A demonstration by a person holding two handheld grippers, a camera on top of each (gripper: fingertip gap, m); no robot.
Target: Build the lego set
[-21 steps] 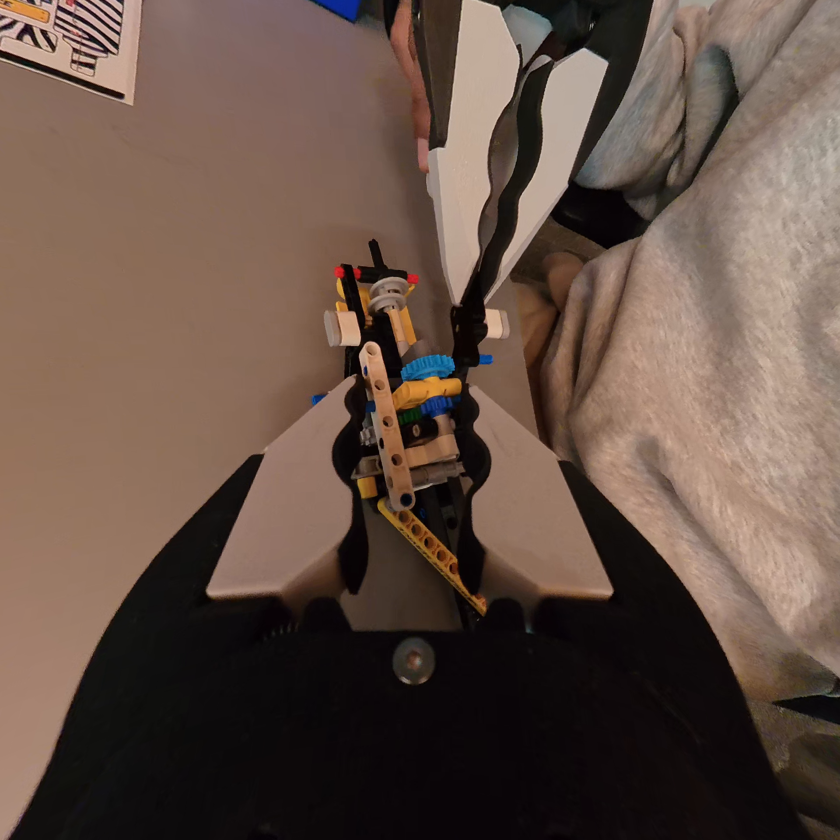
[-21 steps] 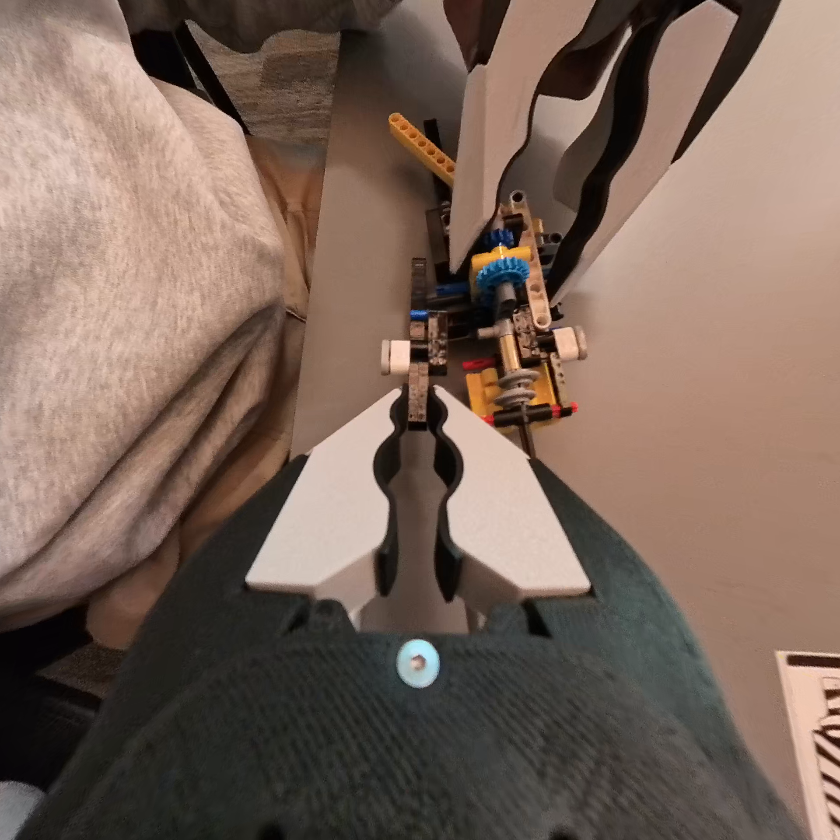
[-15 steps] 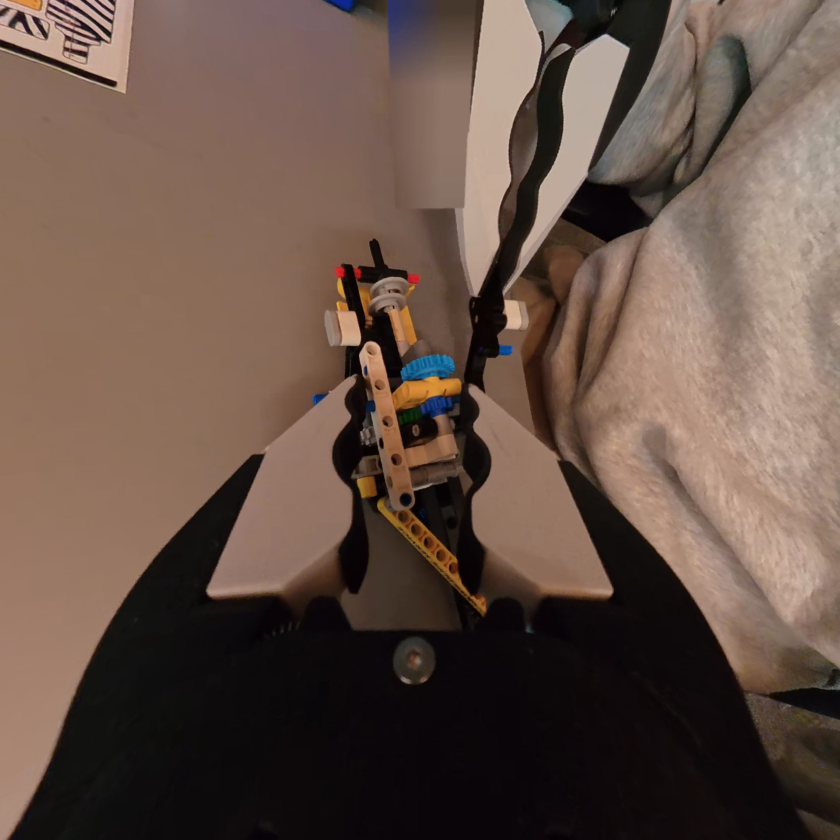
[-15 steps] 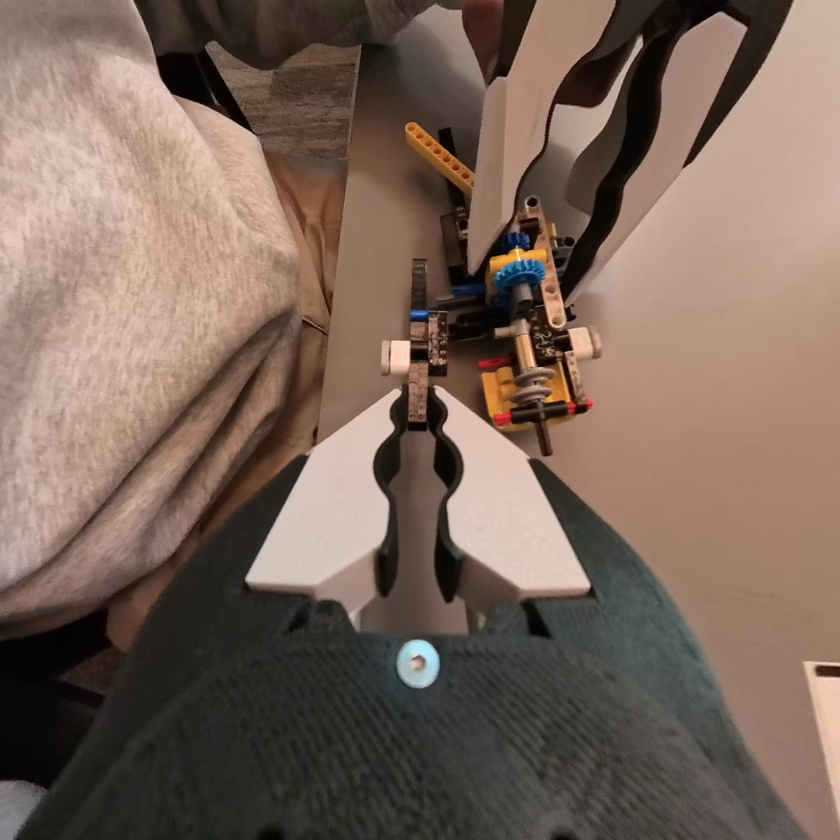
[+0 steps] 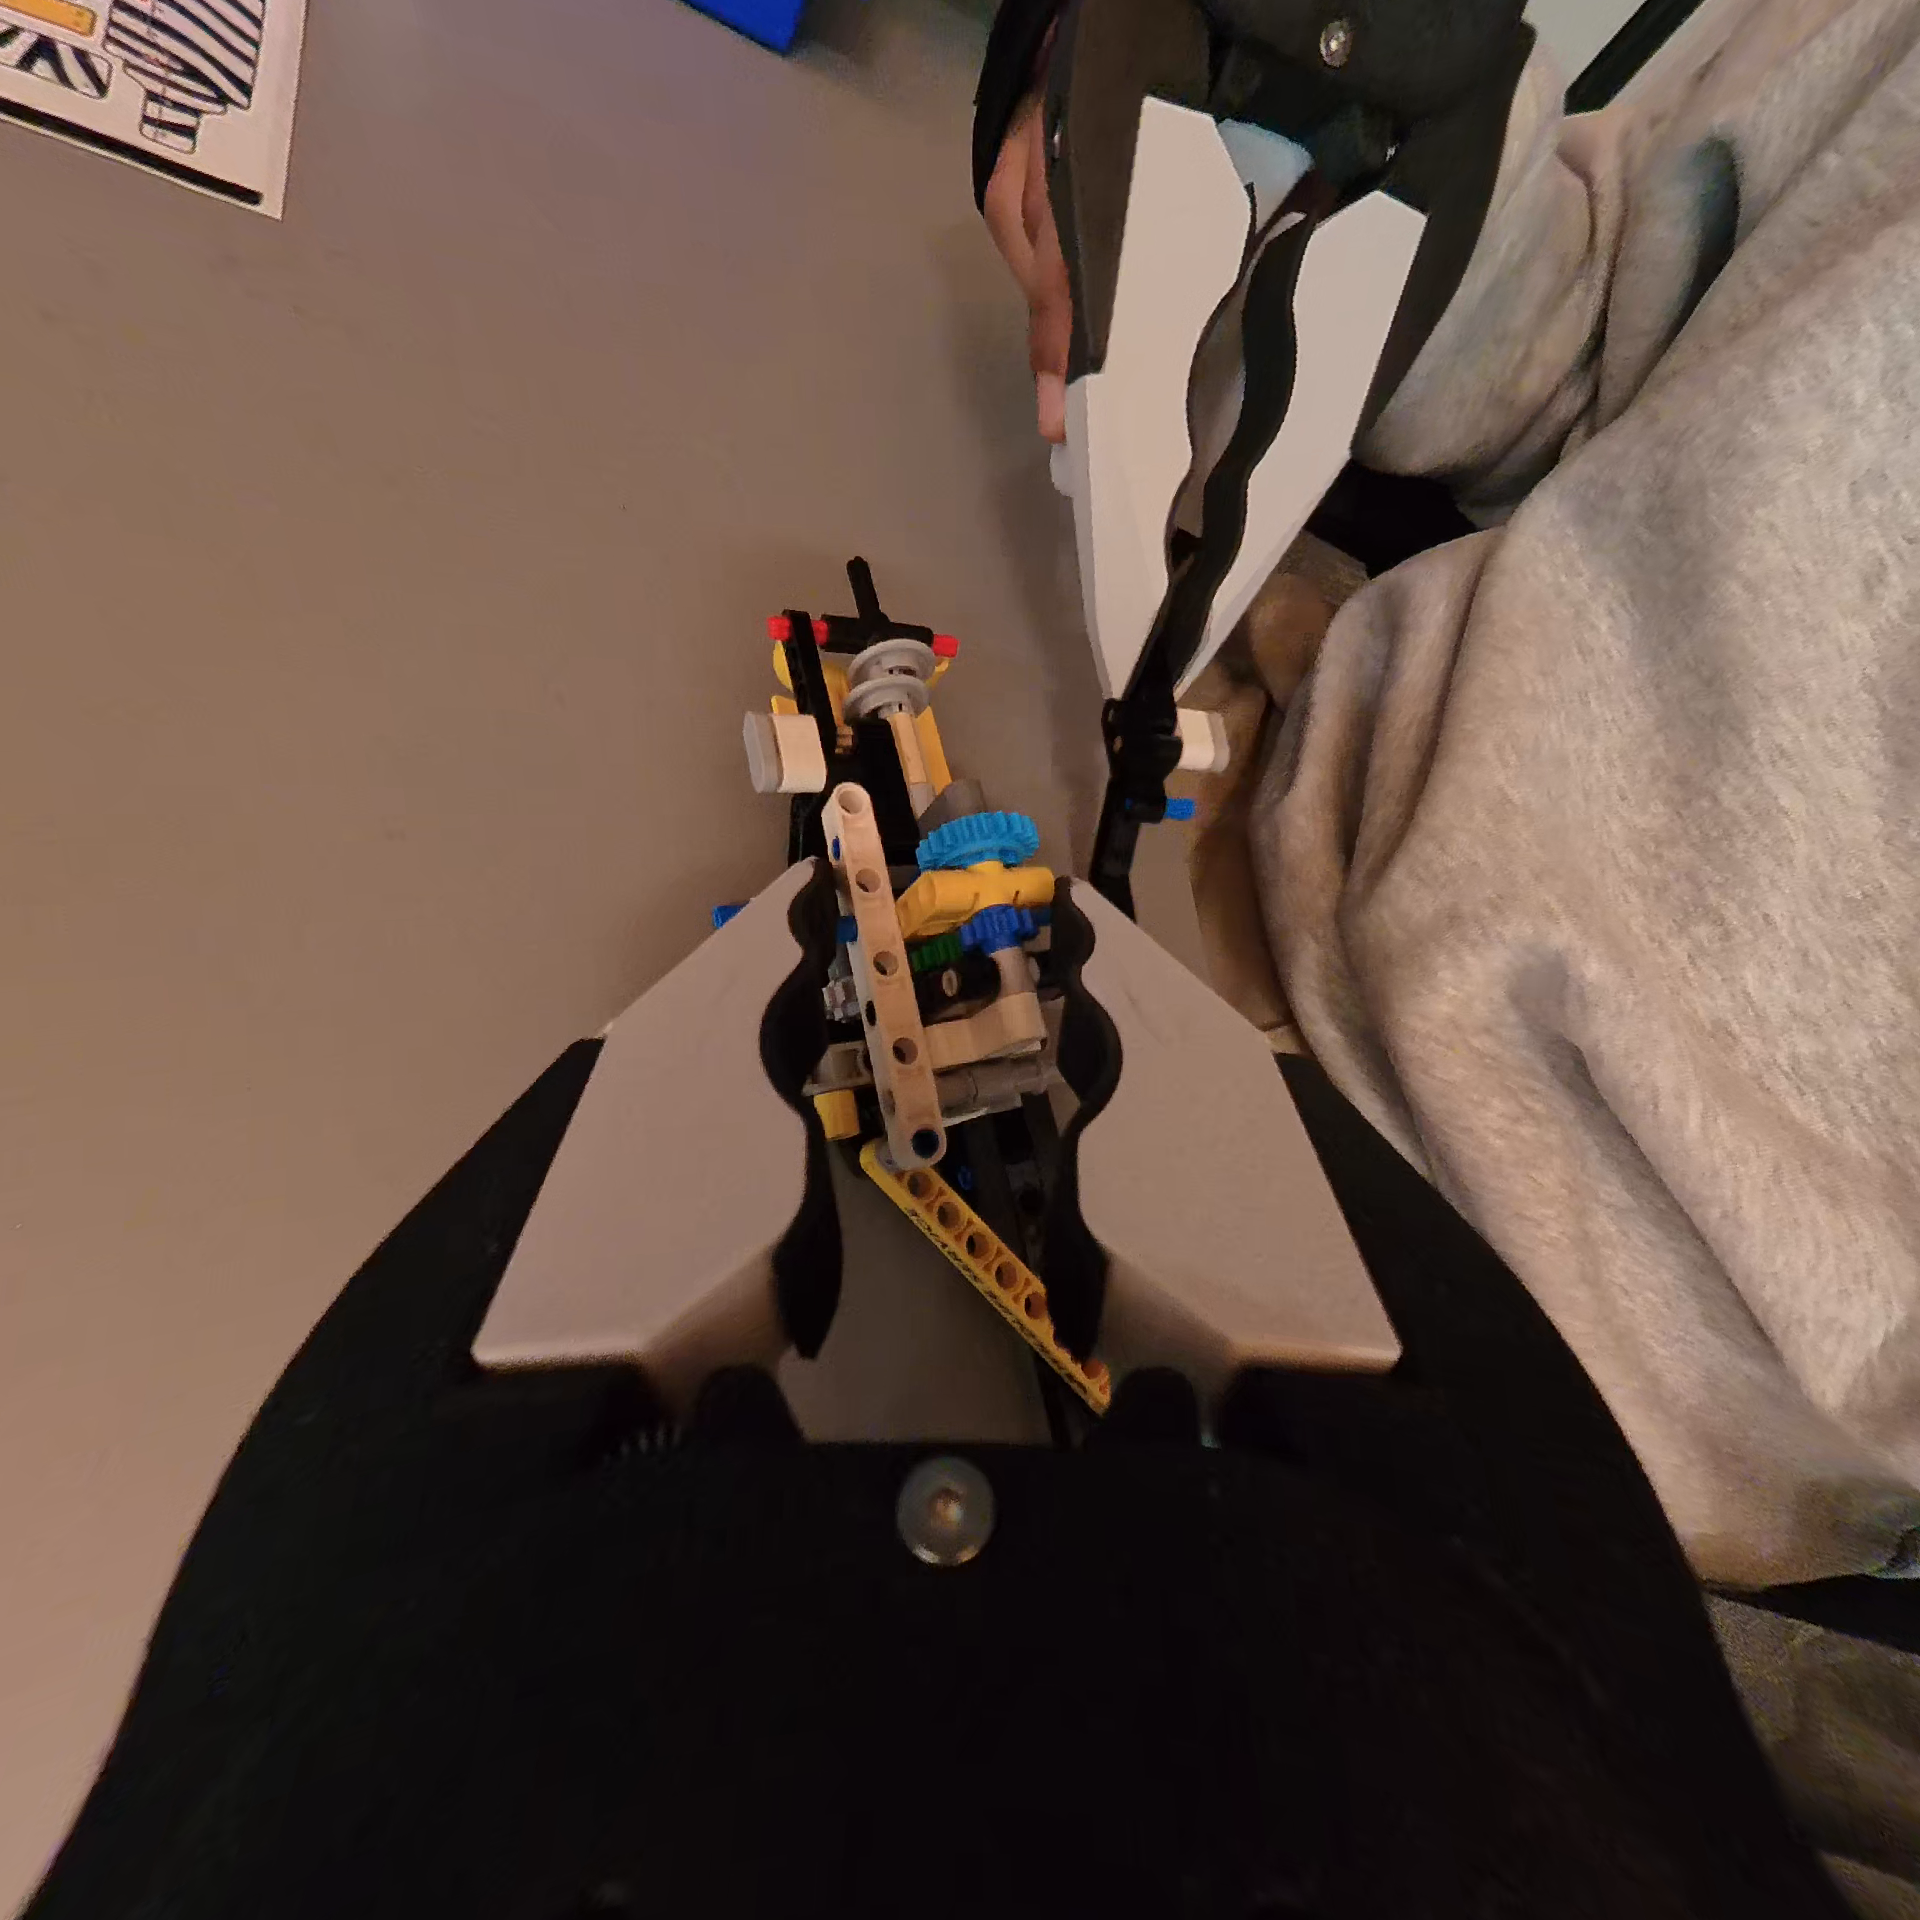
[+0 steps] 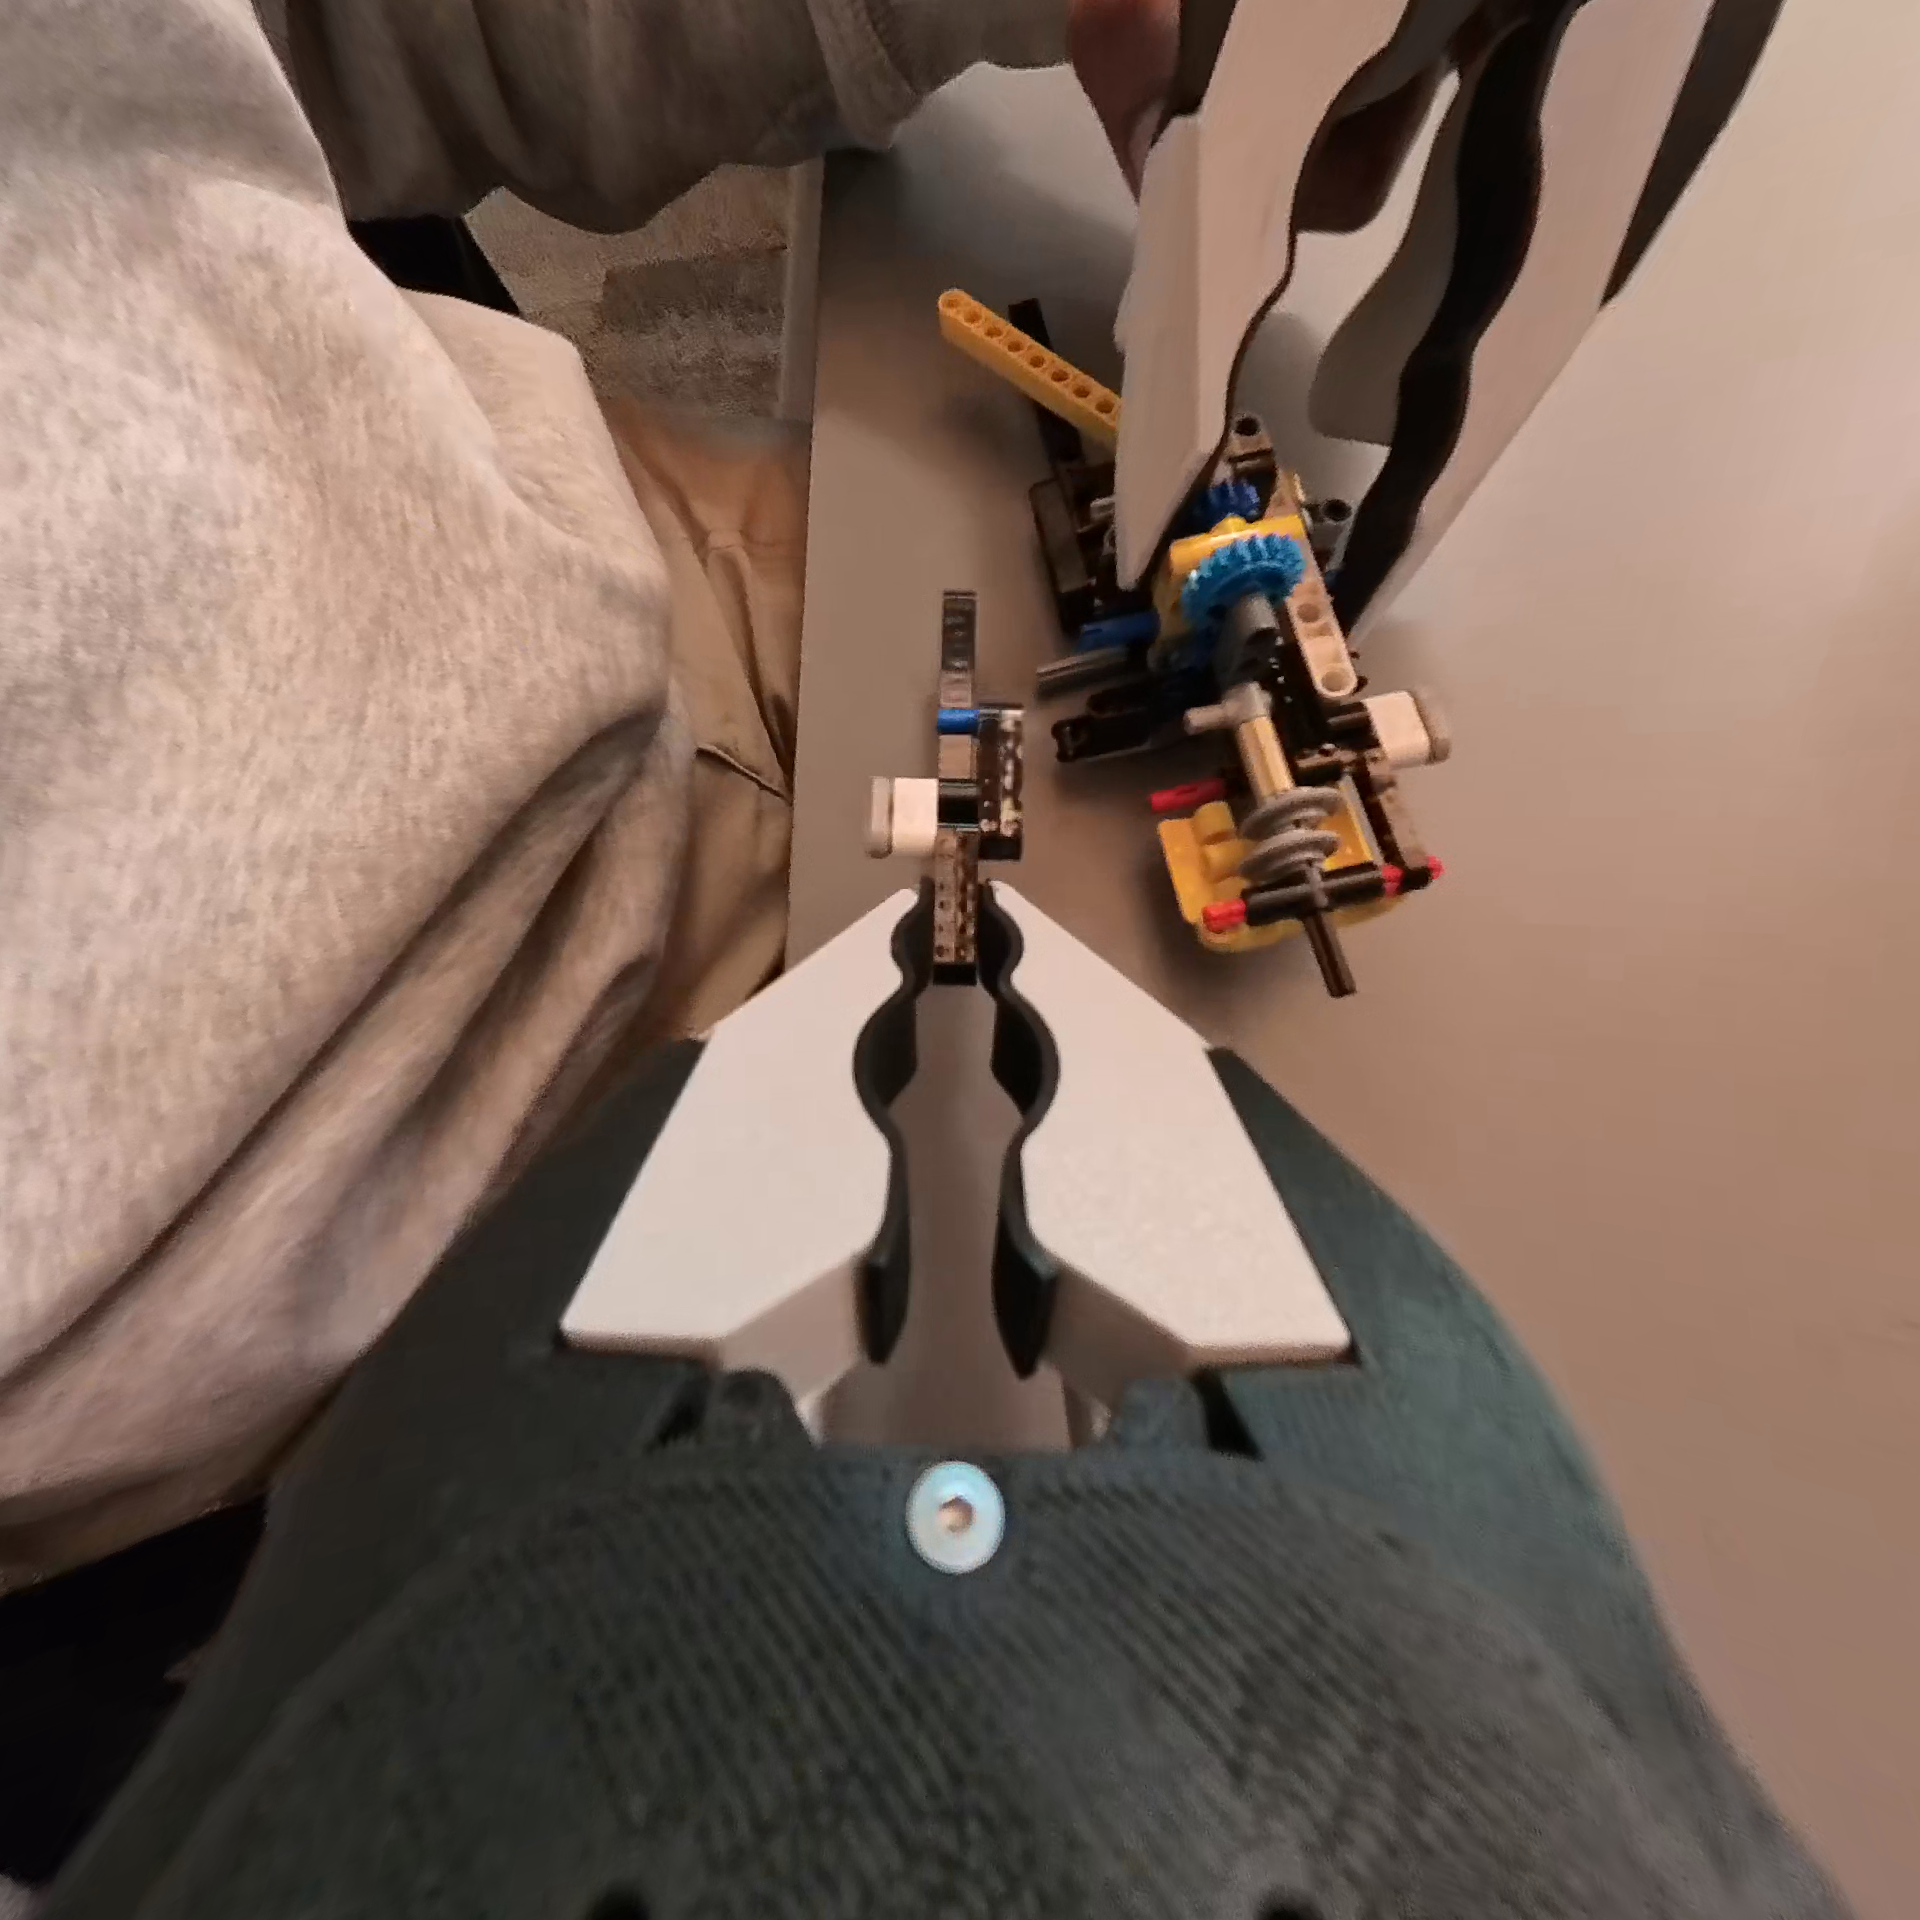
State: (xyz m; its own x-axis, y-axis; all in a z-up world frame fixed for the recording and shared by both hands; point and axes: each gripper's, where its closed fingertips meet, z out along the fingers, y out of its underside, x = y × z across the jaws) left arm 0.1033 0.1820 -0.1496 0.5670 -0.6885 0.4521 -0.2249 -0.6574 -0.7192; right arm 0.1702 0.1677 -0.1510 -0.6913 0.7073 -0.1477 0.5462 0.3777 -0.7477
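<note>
**Side Beam Pulled Clear of the Chassis**

The right gripper [image 6: 956,914], clamped on the black side beam assembly [image 6: 961,769], has drawn it away from the main model [image 6: 1247,717]; a clear gap now separates them, the beam hanging over the table's [image 5: 416,623] near edge by the person's grey sleeve [image 5: 1610,831]. The left gripper [image 5: 935,914] stays clamped around the model's gear section. Judgement: the join is undone or unmade; realign before pressing.
</note>
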